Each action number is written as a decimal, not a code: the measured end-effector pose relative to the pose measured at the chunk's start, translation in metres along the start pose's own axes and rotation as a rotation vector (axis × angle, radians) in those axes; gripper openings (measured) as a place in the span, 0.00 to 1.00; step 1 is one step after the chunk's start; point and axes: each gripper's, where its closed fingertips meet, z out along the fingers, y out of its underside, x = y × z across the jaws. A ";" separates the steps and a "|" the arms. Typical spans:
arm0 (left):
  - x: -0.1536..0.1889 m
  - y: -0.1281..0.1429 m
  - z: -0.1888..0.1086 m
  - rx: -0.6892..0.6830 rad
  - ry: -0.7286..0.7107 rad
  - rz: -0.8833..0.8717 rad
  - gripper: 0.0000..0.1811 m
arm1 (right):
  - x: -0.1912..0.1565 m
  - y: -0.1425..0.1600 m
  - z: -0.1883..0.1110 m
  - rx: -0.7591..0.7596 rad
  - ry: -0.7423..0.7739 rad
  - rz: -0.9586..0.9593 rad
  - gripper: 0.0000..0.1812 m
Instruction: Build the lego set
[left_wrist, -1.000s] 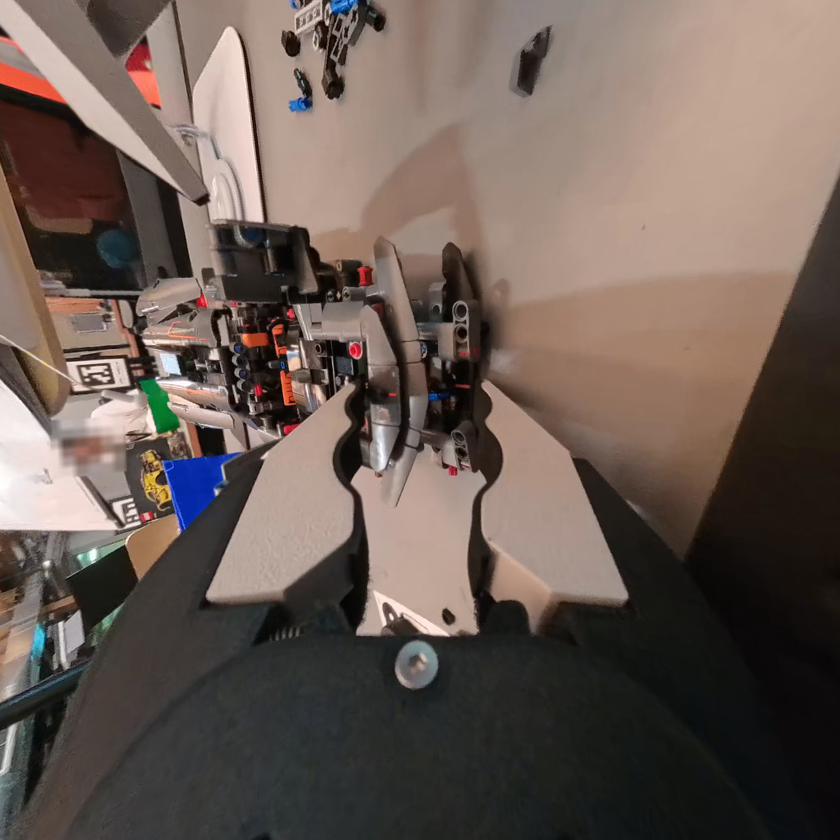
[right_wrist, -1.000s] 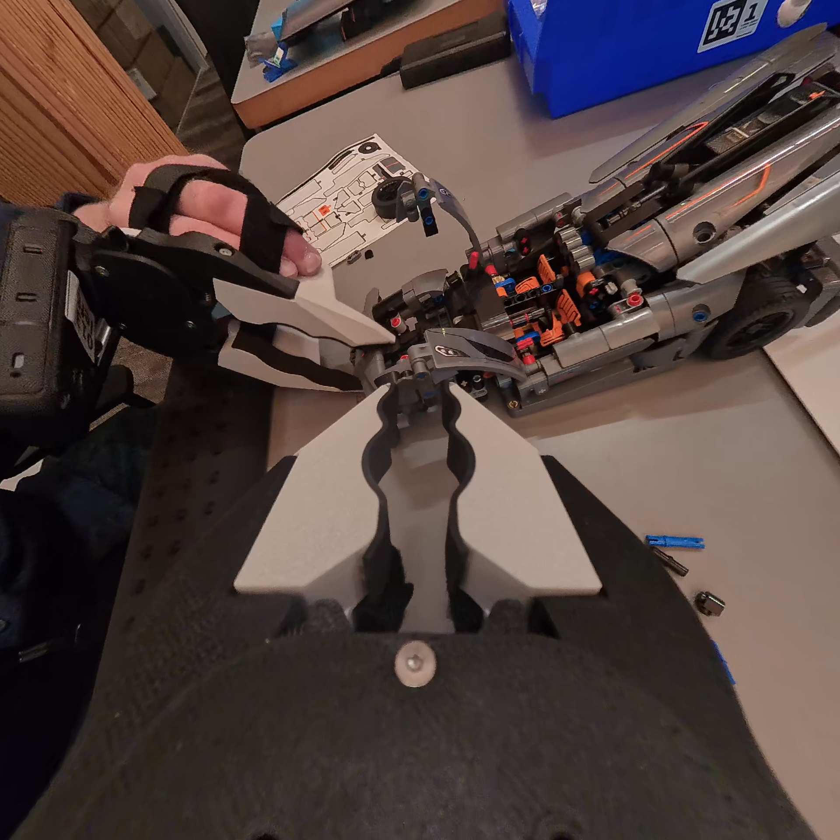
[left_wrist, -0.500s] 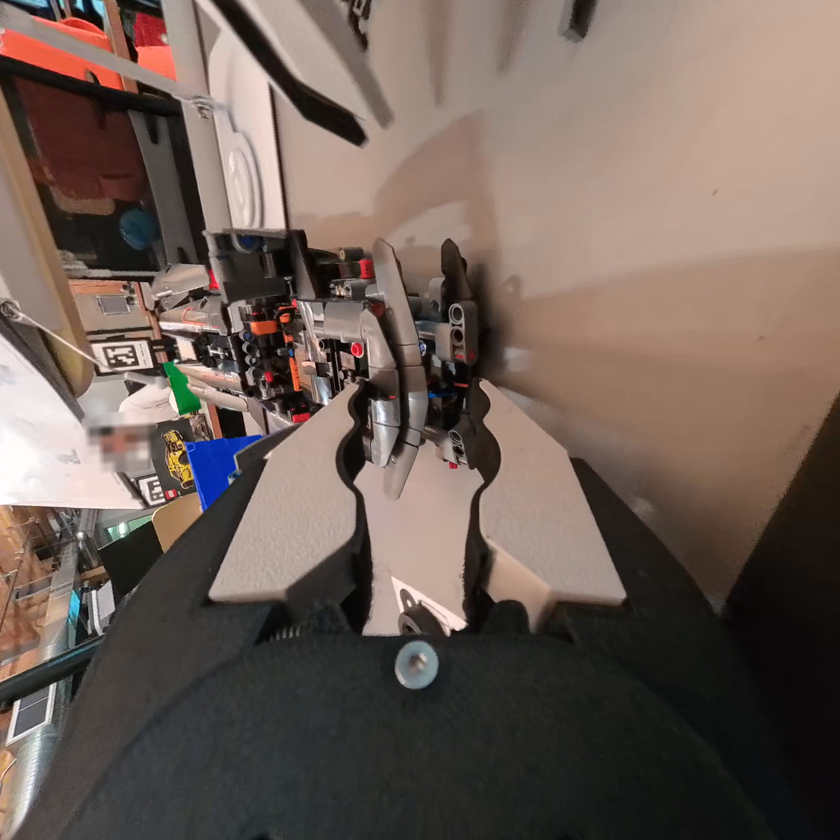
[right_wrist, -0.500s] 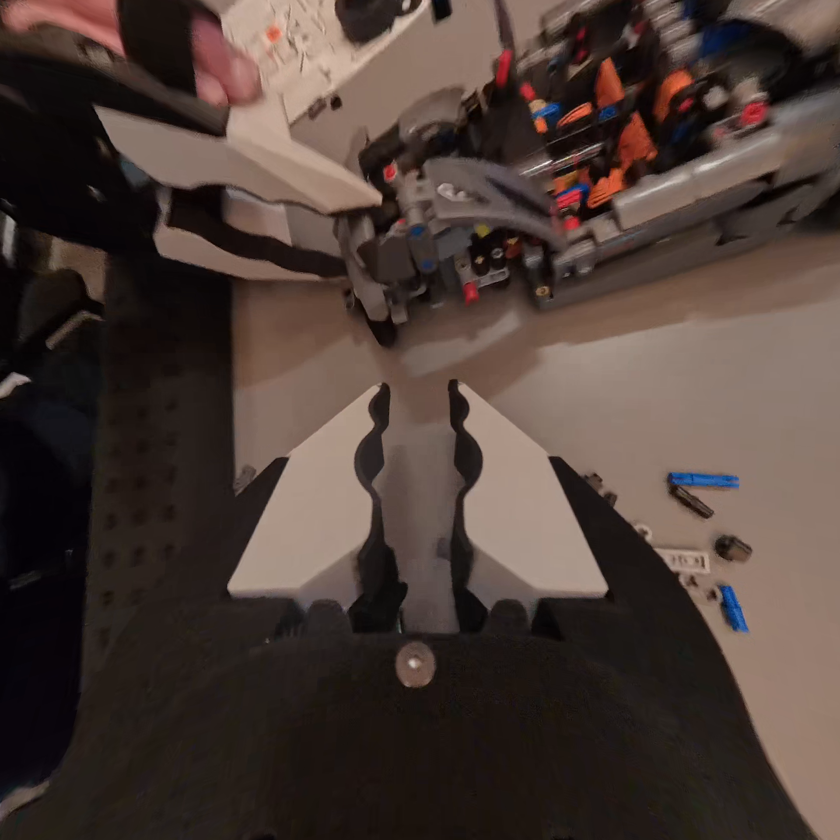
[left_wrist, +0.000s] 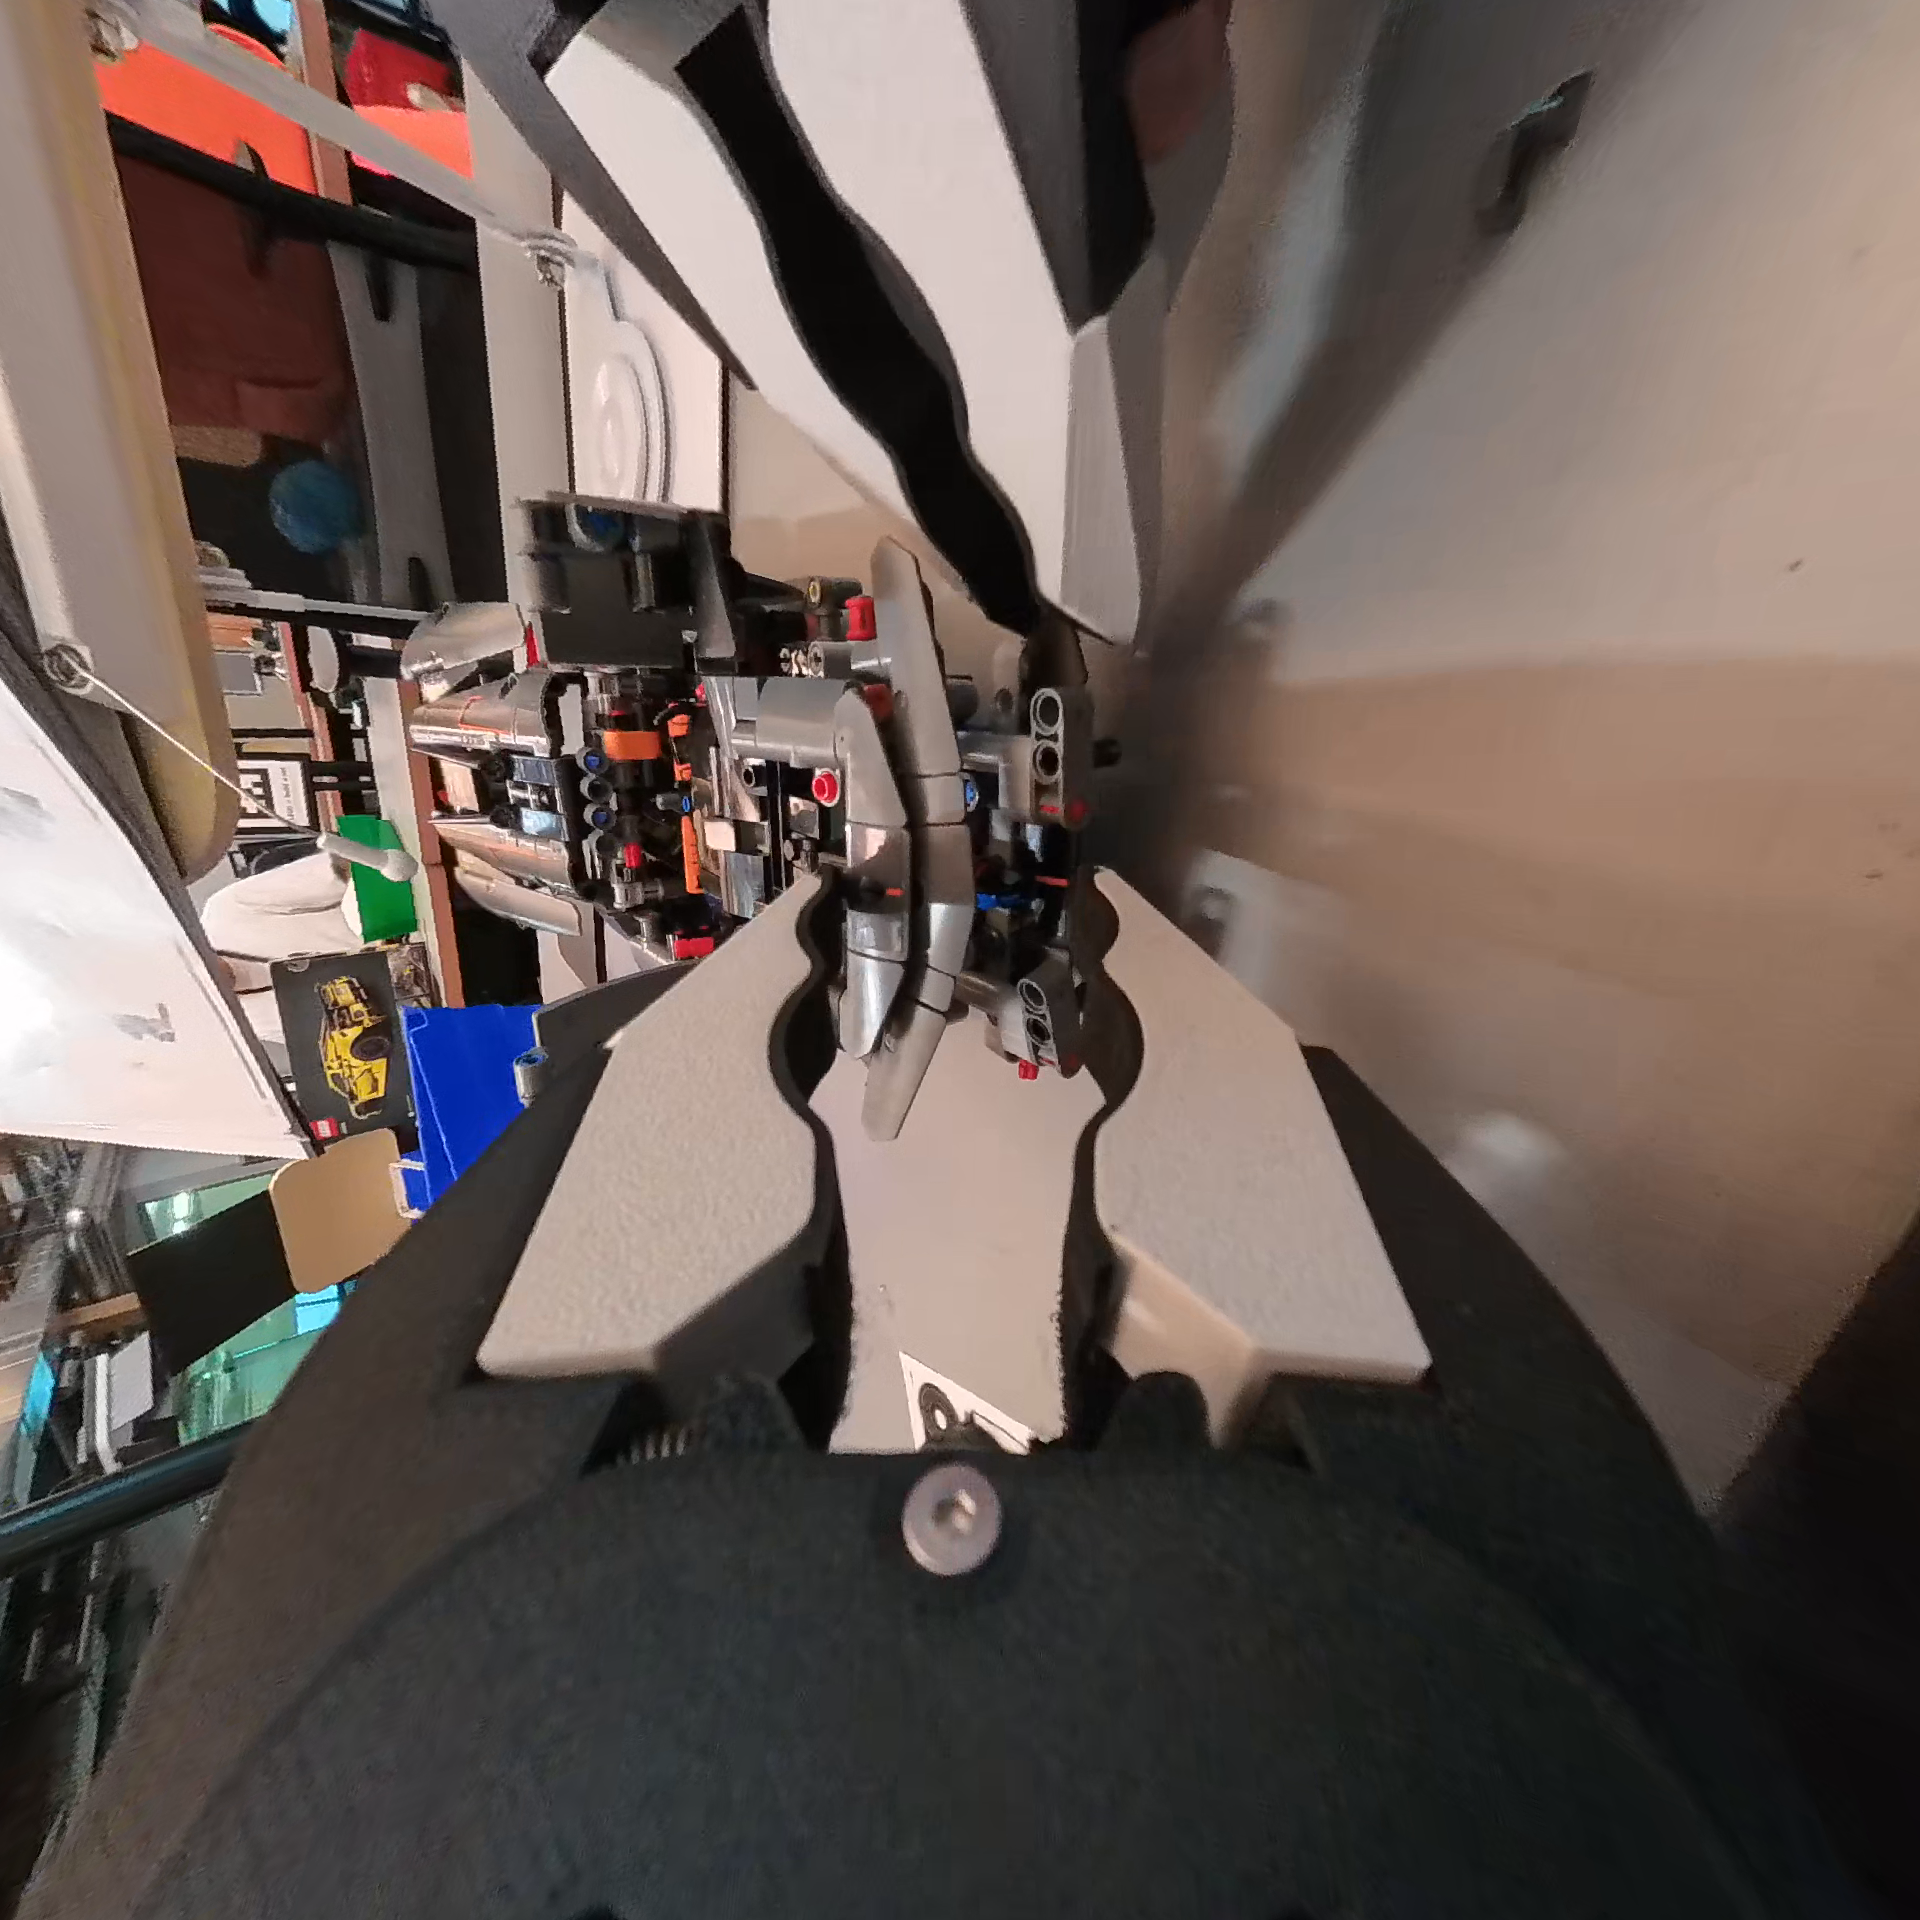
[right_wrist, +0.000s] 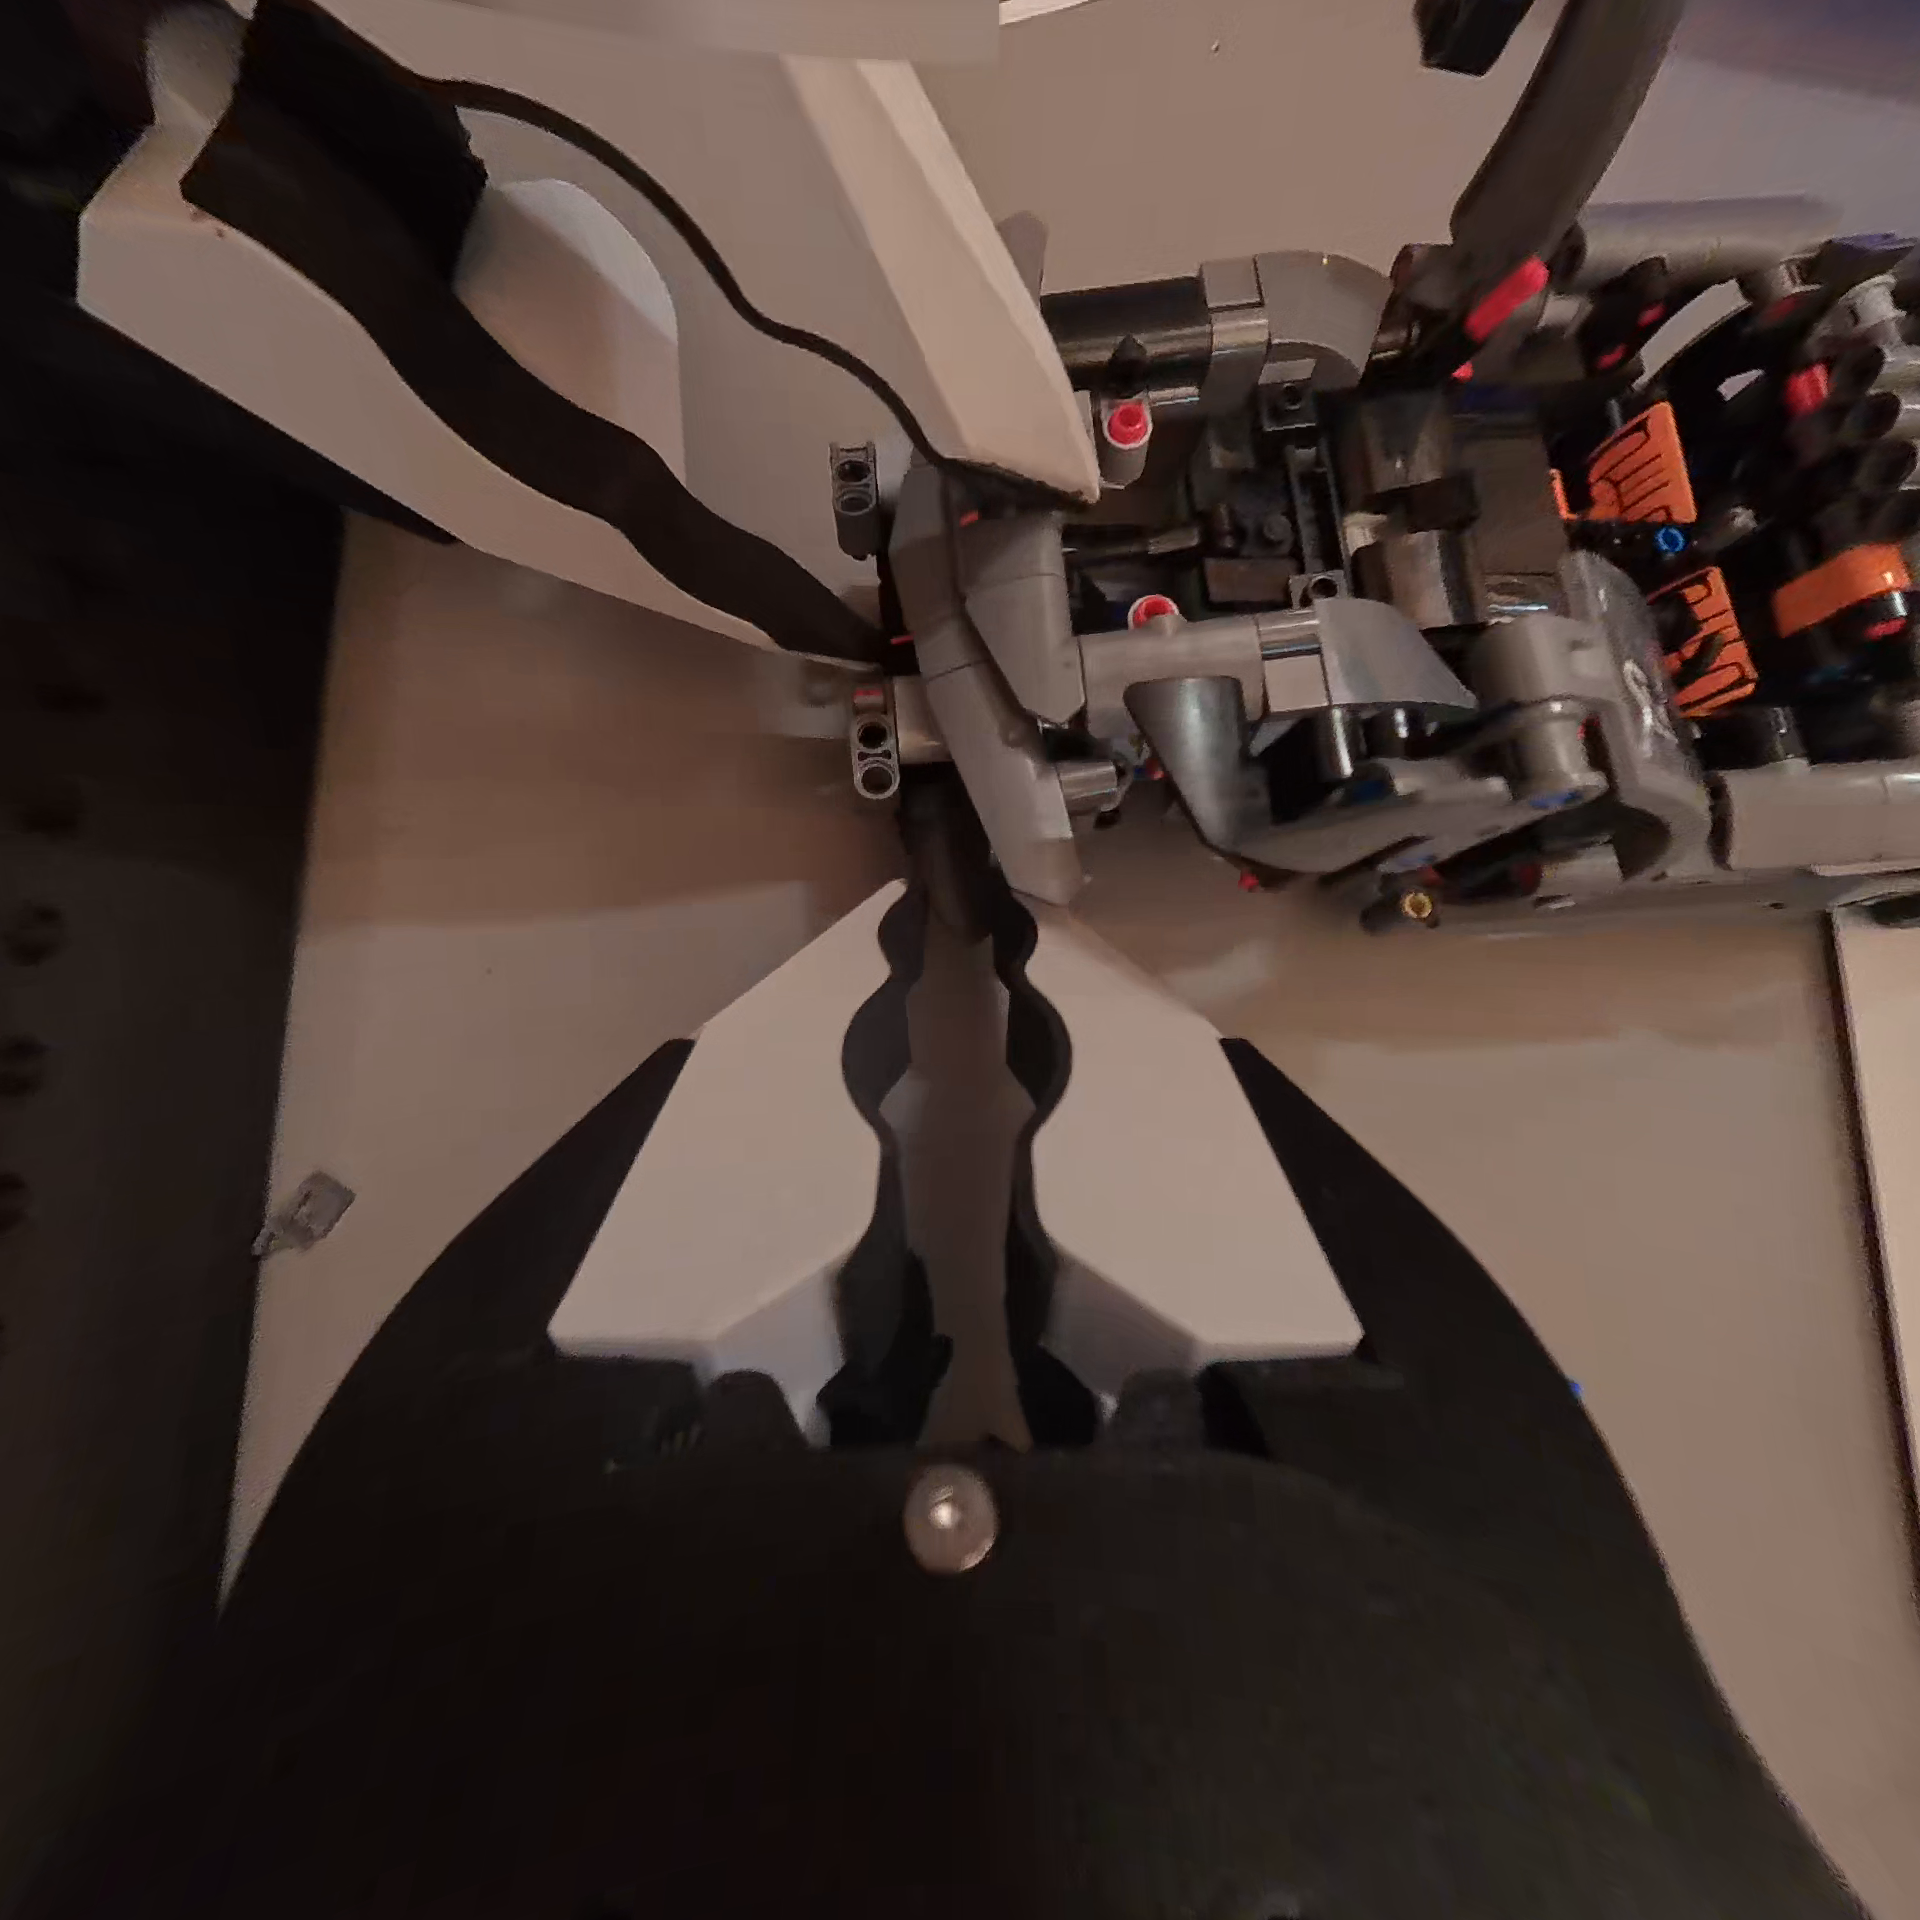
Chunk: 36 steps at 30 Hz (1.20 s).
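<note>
The lego car (right_wrist: 1351, 644) lies on the desk (right_wrist: 1455, 1195), its grey nose panel (left_wrist: 914, 883) caught between the left gripper (left_wrist: 956, 914) fingers, which stand partly open and closed against the nose from both sides, likely to steady the model while work is done on it. Just ahead of the right gripper (right_wrist: 961, 904), under that nose, a dark part sits between its fingers, which are nearly together; whether they actually grip it, I cannot tell. Beyond the car, past the left fingers, stands a blue bin (left_wrist: 457, 1081).
</note>
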 end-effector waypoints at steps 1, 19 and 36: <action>0.000 0.001 0.001 -0.001 -0.001 -0.002 0.23 | 0.001 -0.001 0.000 0.007 -0.003 0.009 0.05; -0.027 0.018 -0.034 0.061 -0.196 -0.139 0.26 | 0.011 -0.025 -0.060 0.254 -0.130 0.161 0.05; -0.033 -0.030 -0.047 0.049 -0.364 0.125 0.18 | 0.008 -0.041 -0.073 0.337 -0.167 0.226 0.05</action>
